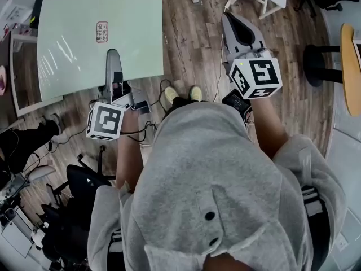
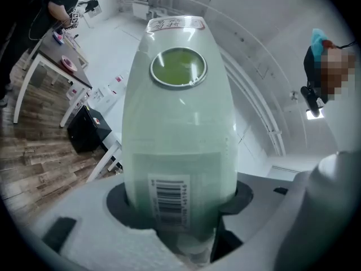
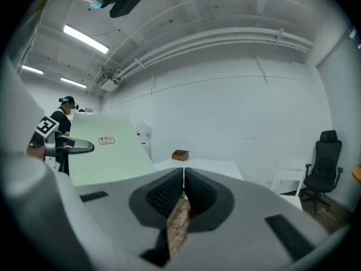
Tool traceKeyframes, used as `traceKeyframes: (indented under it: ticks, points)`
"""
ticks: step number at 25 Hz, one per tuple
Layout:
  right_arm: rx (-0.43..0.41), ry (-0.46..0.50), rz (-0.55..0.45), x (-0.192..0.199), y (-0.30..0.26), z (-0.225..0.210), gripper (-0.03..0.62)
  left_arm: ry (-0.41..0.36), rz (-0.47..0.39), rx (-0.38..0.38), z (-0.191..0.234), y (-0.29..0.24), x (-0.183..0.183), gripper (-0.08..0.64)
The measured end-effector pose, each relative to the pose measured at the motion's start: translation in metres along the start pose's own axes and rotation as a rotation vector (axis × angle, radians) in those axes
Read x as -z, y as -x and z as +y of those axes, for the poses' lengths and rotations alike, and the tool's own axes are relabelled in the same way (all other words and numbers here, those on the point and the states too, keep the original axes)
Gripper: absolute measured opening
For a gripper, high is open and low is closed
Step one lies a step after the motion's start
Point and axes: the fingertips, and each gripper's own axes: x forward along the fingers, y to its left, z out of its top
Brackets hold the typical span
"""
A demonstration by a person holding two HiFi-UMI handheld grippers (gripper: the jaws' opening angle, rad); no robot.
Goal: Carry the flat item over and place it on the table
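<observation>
The flat item is a pale green board [image 1: 96, 33] with a small red-printed label; it hangs over the wooden floor in front of me. My left gripper [image 1: 114, 66] is shut on its near edge. In the left gripper view the board [image 2: 180, 123] fills the space between the jaws, showing a barcode and an oval hole near its far end. My right gripper [image 1: 236, 30] is raised at the right, away from the board. Its jaws [image 3: 183, 176] are shut with nothing between them. From the right gripper view the board [image 3: 107, 151] appears at left with the left gripper [image 3: 73, 146] on it.
A white table [image 3: 197, 165] with a small brown box [image 3: 180, 154] stands ahead of the right gripper, a black office chair [image 3: 324, 157] to its right. A round wooden tabletop [image 1: 350, 61] and a stool base [image 1: 316, 64] are at right. Cables lie by my shoes [image 1: 183, 95].
</observation>
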Motion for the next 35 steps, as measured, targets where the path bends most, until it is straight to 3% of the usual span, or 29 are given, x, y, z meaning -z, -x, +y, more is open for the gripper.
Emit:
traceKeyframes:
  ticks: [6, 15, 27, 35]
  points:
    - [-0.010, 0.000, -0.015, -0.003, 0.002, 0.003, 0.028, 0.014, -0.010, 0.018, -0.006, 0.003, 0.002, 0.278]
    - [0.002, 0.012, 0.020, -0.012, -0.049, 0.057, 0.028, 0.048, 0.027, 0.004, 0.051, -0.013, -0.038, 0.278]
    - [0.001, 0.068, 0.005, -0.016, -0.049, 0.067, 0.028, 0.035, 0.019, 0.025, 0.053, -0.014, -0.043, 0.278]
    - [-0.016, 0.055, -0.008, -0.009, -0.064, 0.055, 0.028, 0.017, 0.017, 0.022, 0.051, -0.028, -0.038, 0.278]
